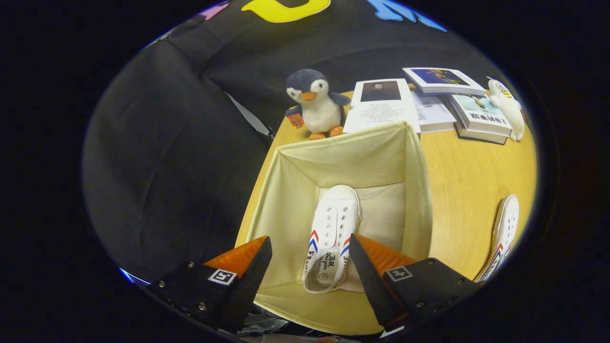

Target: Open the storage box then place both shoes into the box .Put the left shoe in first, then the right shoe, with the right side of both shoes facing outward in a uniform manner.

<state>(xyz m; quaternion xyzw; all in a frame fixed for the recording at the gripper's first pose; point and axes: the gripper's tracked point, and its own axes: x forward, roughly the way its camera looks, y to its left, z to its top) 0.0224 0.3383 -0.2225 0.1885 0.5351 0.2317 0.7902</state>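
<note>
— Where do the fingers stand?

— The gripper hangs above the open storage box, looking down into it. Its fingers are spread wide apart and grasp nothing; one sits over the box's near left wall, the other over the near right part of the box floor.

— And the shoes?

— One white shoe lies on the floor of the box, between the fingers and a little beyond them, sole down, with its toe pointing toward the far wall and its heel opening toward the gripper. It has red and blue chevrons on its sides. Its right edge is just beside the right finger; whether they touch I cannot tell. The second shoe, white with the same stripes, lies outside on the counter, well to the right of the box and apart from it.

— What else is on the counter?

— A plush penguin stands just behind the box's far wall, upright, facing the gripper. To its right lie some books, partly overlapping, and a small white plush toy rests against the rightmost of them.
</note>
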